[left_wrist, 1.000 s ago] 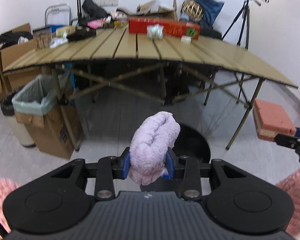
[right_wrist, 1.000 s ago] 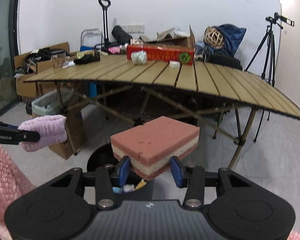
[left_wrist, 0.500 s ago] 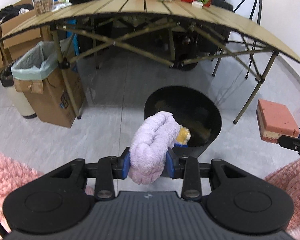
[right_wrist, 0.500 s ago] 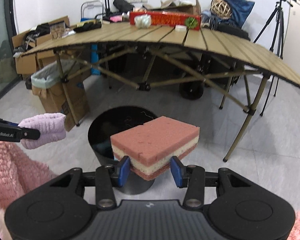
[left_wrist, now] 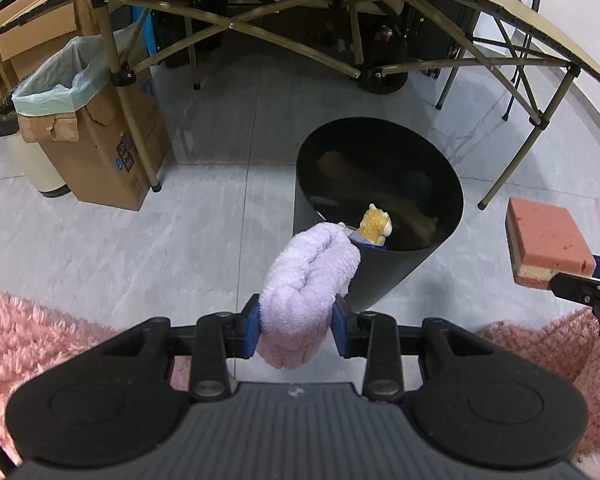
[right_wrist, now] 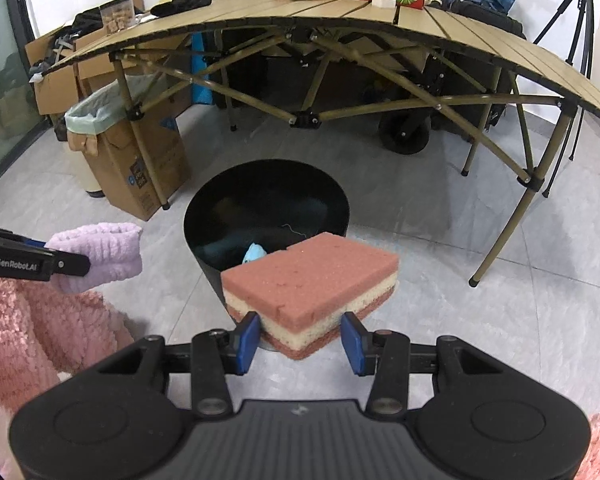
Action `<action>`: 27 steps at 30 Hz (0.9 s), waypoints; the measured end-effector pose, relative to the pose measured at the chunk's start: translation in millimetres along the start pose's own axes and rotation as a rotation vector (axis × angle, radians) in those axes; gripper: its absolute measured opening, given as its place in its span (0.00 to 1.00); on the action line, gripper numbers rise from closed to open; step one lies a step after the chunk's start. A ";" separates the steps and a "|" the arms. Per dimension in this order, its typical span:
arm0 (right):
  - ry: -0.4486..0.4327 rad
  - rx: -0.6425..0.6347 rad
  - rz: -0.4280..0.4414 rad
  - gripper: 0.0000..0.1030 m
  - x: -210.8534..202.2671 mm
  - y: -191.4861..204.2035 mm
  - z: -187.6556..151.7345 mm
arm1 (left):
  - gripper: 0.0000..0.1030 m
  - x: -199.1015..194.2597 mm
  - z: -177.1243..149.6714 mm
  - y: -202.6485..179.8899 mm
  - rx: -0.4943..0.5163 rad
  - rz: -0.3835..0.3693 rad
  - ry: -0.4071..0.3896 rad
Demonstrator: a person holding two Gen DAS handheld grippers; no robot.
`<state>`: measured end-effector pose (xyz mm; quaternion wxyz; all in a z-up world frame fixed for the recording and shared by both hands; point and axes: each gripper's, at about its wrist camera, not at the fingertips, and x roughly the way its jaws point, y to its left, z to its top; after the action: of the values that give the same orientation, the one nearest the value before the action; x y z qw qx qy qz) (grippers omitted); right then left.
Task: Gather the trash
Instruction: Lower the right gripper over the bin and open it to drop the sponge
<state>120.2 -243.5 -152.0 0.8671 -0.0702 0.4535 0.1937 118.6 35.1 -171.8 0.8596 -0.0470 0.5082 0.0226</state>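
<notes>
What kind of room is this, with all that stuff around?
Probably a workroom or storage room used for filming, not a tidy home. There is a folding camp table, cardboard boxes piled by the wall, and a camera tripod in the corner.

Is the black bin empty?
No. The black bin holds a yellow toy and, in the right view, something light blue.
</notes>
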 end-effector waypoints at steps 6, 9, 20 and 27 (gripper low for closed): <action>0.009 -0.008 0.006 0.42 3.4 1.9 2.4 | 0.34 7.0 0.6 -0.2 -0.004 -0.005 0.028; 0.013 -0.029 0.013 0.42 6.8 4.6 6.7 | 0.34 9.8 1.0 -1.0 -0.002 -0.006 0.035; -0.007 -0.129 0.046 0.42 36.3 24.5 46.7 | 0.34 22.2 9.3 7.5 -0.014 -0.010 0.058; -0.014 -0.162 0.066 0.42 73.8 32.4 73.5 | 0.34 29.4 16.2 9.9 -0.011 -0.006 0.068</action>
<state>201.0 -171.9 -167.9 0.8548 -0.1240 0.4324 0.2586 146.0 46.4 -190.4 0.8417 -0.0539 0.5369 0.0212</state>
